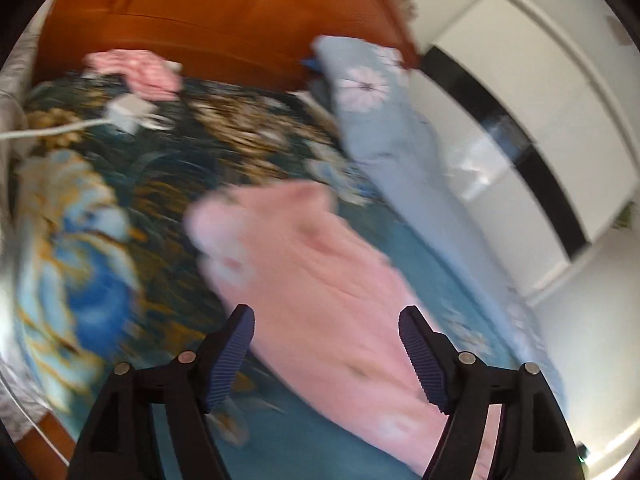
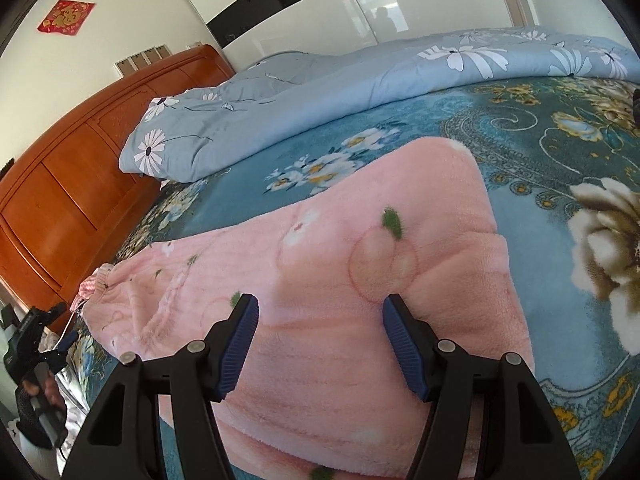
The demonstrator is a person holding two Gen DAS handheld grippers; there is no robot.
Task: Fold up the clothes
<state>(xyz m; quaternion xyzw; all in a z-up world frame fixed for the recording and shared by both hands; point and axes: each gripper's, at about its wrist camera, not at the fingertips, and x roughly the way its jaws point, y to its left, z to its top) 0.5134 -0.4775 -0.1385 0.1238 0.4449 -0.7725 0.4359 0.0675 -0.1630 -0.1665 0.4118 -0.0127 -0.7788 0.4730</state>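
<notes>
Left wrist only: white charger [image 1: 130,112] (blurred) beyond pink garment [image 1: 328,280].

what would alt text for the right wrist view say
An open right gripper hovers over a pink fleece garment spread on a teal floral bedspread. A light blue daisy-print duvet lies bunched along the far side, with an orange wooden headboard at left.
</notes>
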